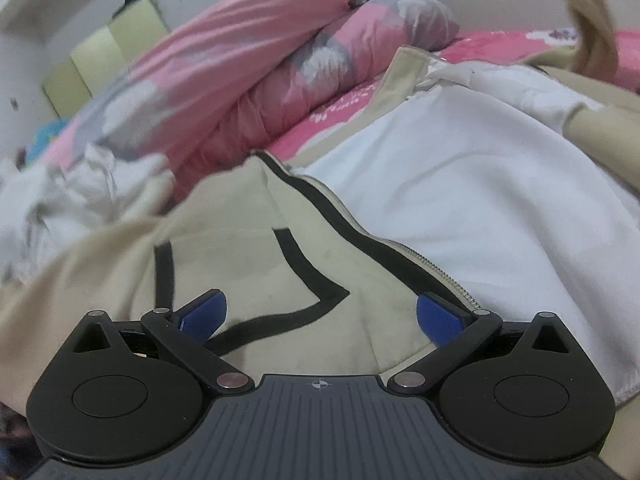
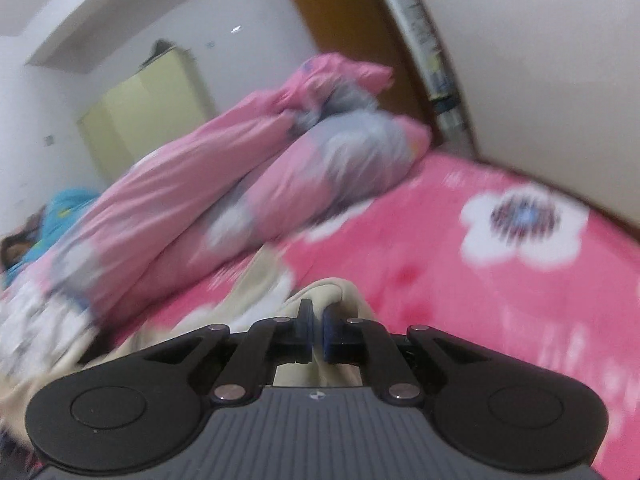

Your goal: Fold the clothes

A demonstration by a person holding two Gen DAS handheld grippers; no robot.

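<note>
The beige jacket [image 1: 248, 264] lies open across the pink bed [image 2: 460, 280]. The right gripper [image 2: 317, 334] pinches its sleeve, lifted; the left gripper [image 1: 320, 316] hovers with fingers wide. The thin pinch could slip, dropping the sleeve unfolded

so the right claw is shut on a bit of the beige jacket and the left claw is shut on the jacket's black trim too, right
Not quite. The right claw is indeed shut on a fold of the beige jacket, but the left claw is open: in the left wrist view its blue pads stand wide apart over the jacket, with the black trim lying loose between them, not pinched.
</note>
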